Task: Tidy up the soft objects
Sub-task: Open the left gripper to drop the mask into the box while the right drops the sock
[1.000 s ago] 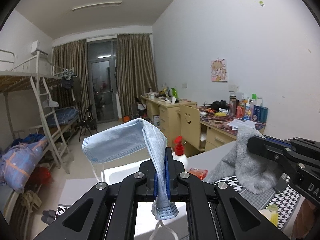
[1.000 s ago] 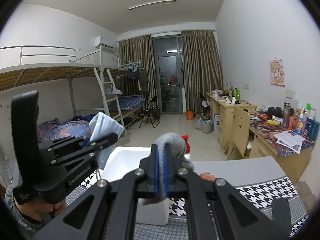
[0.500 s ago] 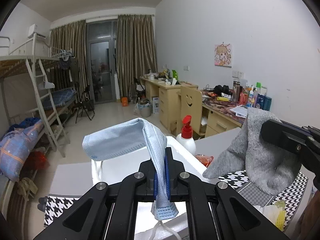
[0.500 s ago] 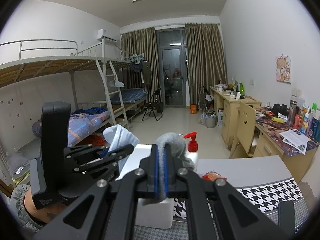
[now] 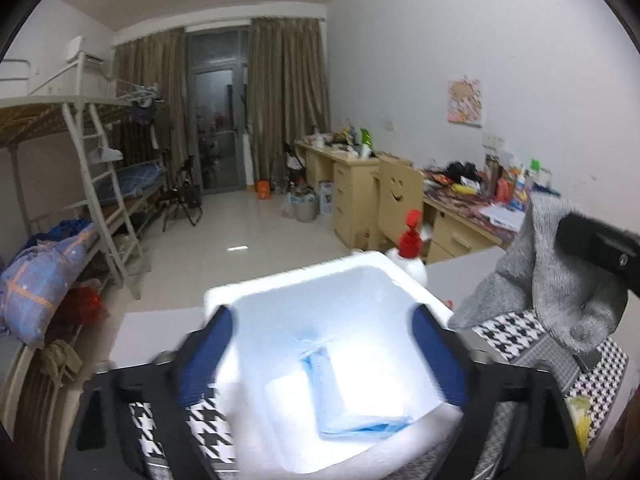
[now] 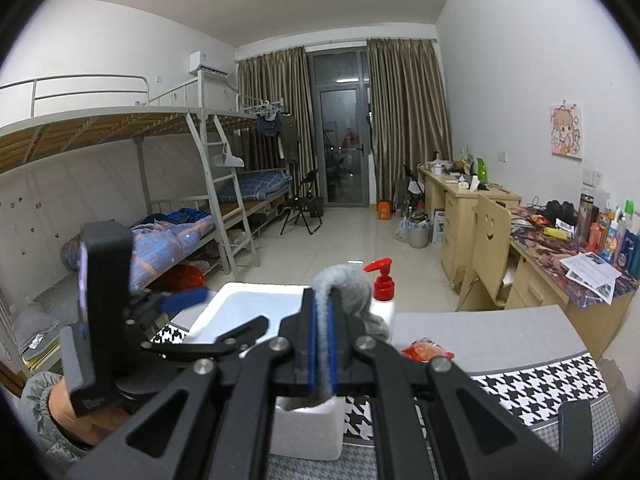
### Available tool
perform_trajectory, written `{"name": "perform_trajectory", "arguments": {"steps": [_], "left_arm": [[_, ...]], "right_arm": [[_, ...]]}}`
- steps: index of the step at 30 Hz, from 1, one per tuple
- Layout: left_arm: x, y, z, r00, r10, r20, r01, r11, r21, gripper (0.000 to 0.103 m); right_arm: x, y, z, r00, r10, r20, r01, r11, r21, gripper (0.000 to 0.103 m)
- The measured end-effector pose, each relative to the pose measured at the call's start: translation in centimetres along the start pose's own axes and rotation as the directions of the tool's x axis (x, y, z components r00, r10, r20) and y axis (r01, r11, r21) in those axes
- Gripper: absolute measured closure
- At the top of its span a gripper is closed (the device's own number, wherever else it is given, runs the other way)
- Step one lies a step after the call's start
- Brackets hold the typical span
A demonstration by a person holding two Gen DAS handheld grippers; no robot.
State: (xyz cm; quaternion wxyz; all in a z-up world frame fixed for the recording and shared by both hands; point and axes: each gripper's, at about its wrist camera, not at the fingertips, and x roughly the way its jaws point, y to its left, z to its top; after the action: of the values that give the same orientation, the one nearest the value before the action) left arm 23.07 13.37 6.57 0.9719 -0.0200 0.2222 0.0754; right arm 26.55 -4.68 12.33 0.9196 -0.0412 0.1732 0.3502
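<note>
A blue face mask (image 5: 352,400) lies inside the white foam box (image 5: 304,280). My left gripper (image 5: 320,344) is open and empty just above the box, its blue pads spread wide. My right gripper (image 6: 322,344) is shut on a grey sock (image 6: 344,284), held in the air to the right of the box; the sock also hangs in the left wrist view (image 5: 552,280). The box also shows in the right wrist view (image 6: 240,300), with the left gripper (image 6: 176,304) over its left side.
A pump bottle with a red top (image 6: 382,292) stands behind the box. A red snack packet (image 6: 424,350) lies on the grey table. A houndstooth mat (image 6: 532,388) covers the table's near part. A wooden chair (image 6: 490,248) and cluttered desks stand to the right.
My left gripper has opened and let go of the face mask, which dropped into the foam box. The right gripper still holds the grey sock.
</note>
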Motion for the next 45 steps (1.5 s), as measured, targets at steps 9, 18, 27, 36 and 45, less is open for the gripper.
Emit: {"name": "perform_trajectory", "arguments": {"steps": [9,18,27,36,45], "left_arm": [[-3.0,1.6,0.6,0.996,0.054,0.077,-0.052,0.998,-0.036,0.001],[-4.1,2.9,0.0,0.991,0.095,0.091,-0.091,0.995,-0.05,0.001],[-4.8,4.5,-0.8,0.988,0.127,0.089,-0.119,0.989,-0.089,0.001],[-5.8,6.1,-1.3,0.984,0.156,0.09,-0.146,0.983,-0.107,0.001],[-5.8,7.3,-1.7,0.98,0.184,0.079,-0.174,0.977,-0.12,0.001]], "right_arm": [[0.8,0.8,0.6,1.0,0.015,-0.001,-0.015,1.0,-0.012,0.096],[1.5,2.0,0.8,1.0,0.031,-0.007,-0.031,0.999,-0.036,0.096],[2.6,2.4,1.1,0.999,0.031,-0.021,-0.032,0.999,-0.045,0.096],[3.9,2.7,1.2,0.999,0.029,-0.046,-0.032,0.998,-0.049,0.096],[5.7,2.7,1.1,0.996,0.035,-0.086,-0.039,0.998,-0.049,0.096]]}}
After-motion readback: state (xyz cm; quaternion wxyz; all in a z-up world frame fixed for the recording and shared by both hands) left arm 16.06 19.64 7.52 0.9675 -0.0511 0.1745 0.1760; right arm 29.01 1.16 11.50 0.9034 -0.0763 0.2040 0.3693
